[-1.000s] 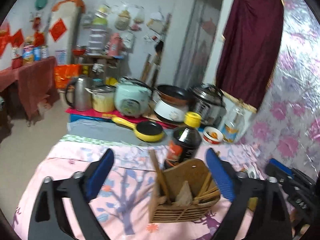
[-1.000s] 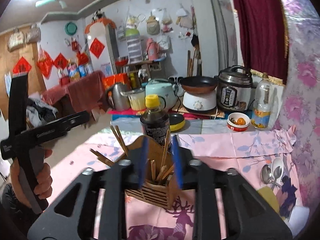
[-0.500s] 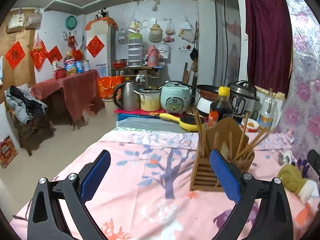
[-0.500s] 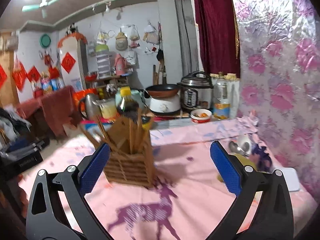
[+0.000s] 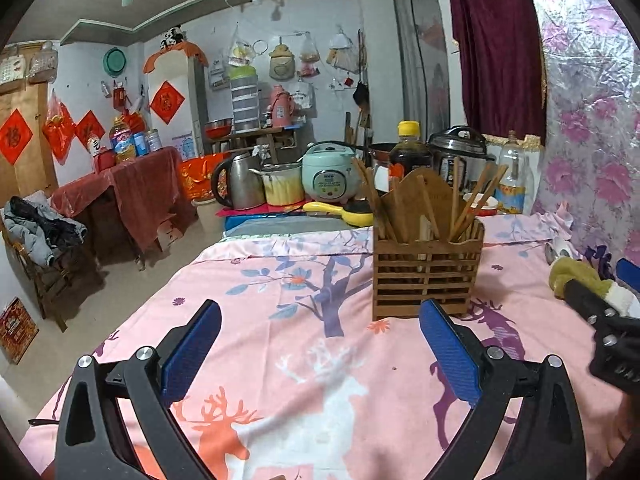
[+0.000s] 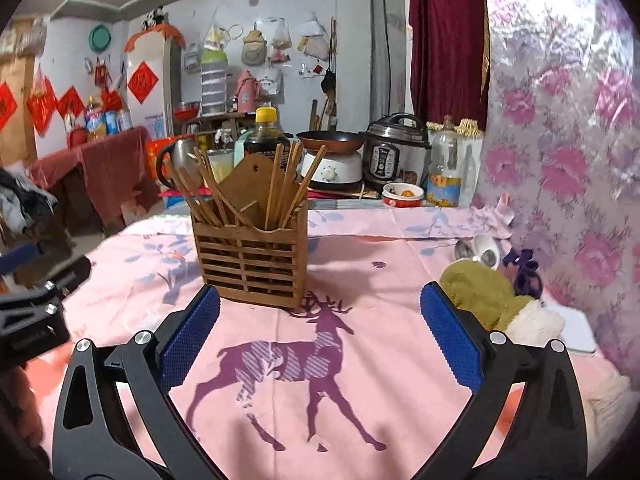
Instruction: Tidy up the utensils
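Two claws hover low over the pink-clothed worktop, angled slightly downward, both spread wide and empty; the right claw's jaws have just been opening. Ahead of the left claw stands a slatted wooden holder, upright, with chopsticks leaning in its compartments. Only the right view shows spoons beside an olive cloth, near the wall.
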`<act>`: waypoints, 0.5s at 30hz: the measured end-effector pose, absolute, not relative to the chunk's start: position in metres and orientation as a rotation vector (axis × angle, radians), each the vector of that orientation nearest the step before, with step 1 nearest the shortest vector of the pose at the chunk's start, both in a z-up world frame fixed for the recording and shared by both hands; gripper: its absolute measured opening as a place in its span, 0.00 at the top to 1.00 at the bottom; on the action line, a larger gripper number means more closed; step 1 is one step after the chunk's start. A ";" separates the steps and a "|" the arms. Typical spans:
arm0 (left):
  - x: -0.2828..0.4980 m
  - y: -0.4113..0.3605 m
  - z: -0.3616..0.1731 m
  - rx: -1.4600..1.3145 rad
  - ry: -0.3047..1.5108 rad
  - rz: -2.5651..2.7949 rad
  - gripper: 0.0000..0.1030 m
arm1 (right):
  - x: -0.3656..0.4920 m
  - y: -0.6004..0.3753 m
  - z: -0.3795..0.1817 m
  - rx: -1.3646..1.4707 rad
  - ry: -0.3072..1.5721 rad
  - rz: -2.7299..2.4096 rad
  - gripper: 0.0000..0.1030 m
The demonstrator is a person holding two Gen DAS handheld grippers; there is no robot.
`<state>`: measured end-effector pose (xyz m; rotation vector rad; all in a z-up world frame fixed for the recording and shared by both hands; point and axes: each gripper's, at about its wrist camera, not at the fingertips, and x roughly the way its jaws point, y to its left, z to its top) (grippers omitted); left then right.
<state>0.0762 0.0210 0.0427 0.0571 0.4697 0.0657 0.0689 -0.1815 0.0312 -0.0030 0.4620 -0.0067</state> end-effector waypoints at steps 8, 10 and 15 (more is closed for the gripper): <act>0.068 0.013 0.048 0.072 0.435 0.061 0.05 | 0.060 -0.185 0.032 0.031 0.474 0.021 0.06; 0.069 0.010 0.046 0.078 0.443 0.046 0.05 | 0.055 -0.183 0.030 0.005 0.470 0.012 0.06; 0.068 0.004 0.043 0.093 0.454 0.019 0.05 | 0.051 -0.187 0.032 0.015 0.466 0.005 0.06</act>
